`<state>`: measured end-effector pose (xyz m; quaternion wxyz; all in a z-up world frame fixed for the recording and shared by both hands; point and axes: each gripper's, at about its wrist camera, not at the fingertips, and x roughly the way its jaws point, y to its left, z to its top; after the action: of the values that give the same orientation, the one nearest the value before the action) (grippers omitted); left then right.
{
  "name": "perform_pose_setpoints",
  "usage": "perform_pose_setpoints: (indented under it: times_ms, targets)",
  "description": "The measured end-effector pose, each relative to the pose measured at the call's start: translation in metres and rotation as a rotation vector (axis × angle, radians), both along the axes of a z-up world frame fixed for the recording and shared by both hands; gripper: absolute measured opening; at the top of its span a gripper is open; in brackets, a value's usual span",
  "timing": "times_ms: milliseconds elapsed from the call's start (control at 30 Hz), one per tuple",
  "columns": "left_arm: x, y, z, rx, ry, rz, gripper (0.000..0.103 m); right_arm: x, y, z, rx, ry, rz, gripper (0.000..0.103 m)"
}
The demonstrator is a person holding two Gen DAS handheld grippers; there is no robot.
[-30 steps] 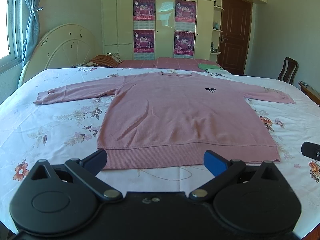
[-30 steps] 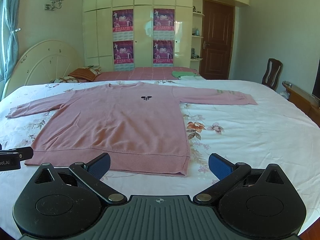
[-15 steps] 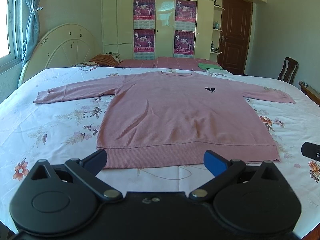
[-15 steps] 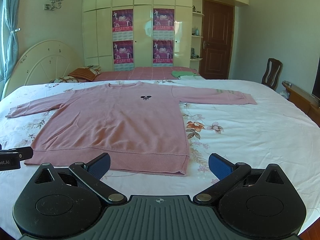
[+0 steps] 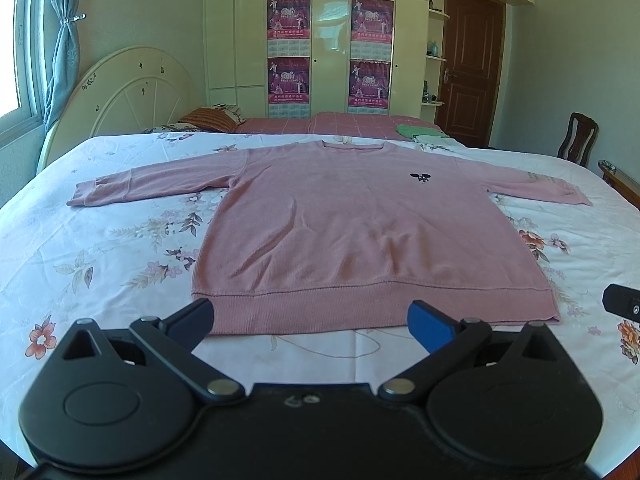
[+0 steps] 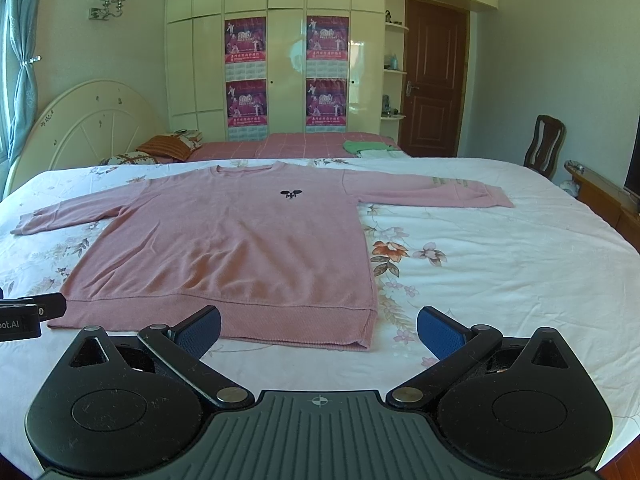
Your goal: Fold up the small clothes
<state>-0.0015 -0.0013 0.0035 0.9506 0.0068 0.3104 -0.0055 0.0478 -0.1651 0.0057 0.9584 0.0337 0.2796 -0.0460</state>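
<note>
- A pink sweater [image 5: 360,240] lies flat and face up on a floral bedsheet [image 5: 100,260], sleeves spread to either side, its ribbed hem nearest both grippers and its neckline farthest away.
- The left gripper [image 5: 310,320] hovers just short of the hem, jaws spread wide and holding nothing; the hem's left corner sits just ahead of its left finger.
- The right gripper [image 6: 318,330] is likewise released and empty, with the hem's right corner directly ahead between its fingers.
- No fold is made yet; the likely first step is taking hold of the garment, probably at the hem corners or the sleeves.
- To do it well, each gripper should pinch both layers of knit at matching points, lift evenly, and lay the fold down without dragging the sheet or bunching the body.
- A small dark embroidered emblem [image 6: 291,194] marks the chest; its design is too small to read.
- Grey stripes or lettering on the right sleeve [image 6: 448,182] are illegible.
- The edge of the left gripper's body, seen from the right wrist, carries the partial text "ot.AI" [image 6: 10,325].
- Posters [image 6: 245,42] on the wardrobe beyond show writing too small to make out.
</note>
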Motion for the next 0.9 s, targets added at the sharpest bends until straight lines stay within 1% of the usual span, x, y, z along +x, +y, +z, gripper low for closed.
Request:
perform_pose_setpoints:
  times_ms: [900]
  targets:
    - [-0.003, -0.011, 0.002, 0.015, -0.002, -0.003, 0.103, -0.006, -0.011, 0.001, 0.011, -0.007, -0.002, 0.103]
